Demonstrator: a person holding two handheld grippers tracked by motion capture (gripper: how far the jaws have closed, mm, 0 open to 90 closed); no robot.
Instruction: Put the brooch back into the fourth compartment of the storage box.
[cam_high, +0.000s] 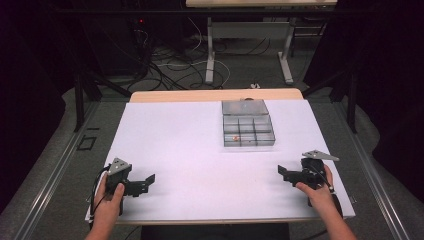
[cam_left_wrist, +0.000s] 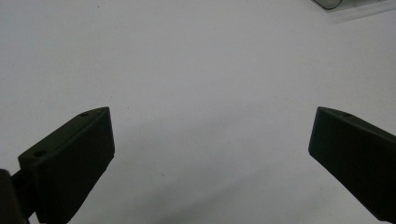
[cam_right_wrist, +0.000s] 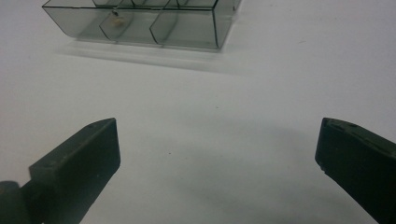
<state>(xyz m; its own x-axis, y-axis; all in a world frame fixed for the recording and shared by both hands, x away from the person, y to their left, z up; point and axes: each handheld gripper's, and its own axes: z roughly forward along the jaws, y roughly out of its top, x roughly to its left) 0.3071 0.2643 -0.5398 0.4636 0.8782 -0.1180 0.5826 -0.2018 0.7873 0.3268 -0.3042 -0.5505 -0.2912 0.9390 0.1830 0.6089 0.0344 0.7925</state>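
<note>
A clear grey compartment box (cam_high: 248, 129) with its lid folded back sits on the white table sheet (cam_high: 190, 150), right of centre and towards the far side. A small orange-brown piece (cam_high: 235, 136) lies in one front compartment, also seen through the box wall (cam_right_wrist: 116, 21) in the right gripper view. My left gripper (cam_high: 148, 181) rests near the front left of the sheet, open and empty, jaws wide over bare sheet (cam_left_wrist: 210, 140). My right gripper (cam_high: 283, 173) sits at the front right, open and empty, pointing towards the box (cam_right_wrist: 140, 23). A corner of the box (cam_left_wrist: 331, 3) shows in the left gripper view.
The wooden table edge (cam_high: 215, 95) runs behind the sheet. Beyond it stand a table frame (cam_high: 247, 50) and tangled cables (cam_high: 165, 65) on the floor. Broad bare sheet lies between the two grippers and in front of the box.
</note>
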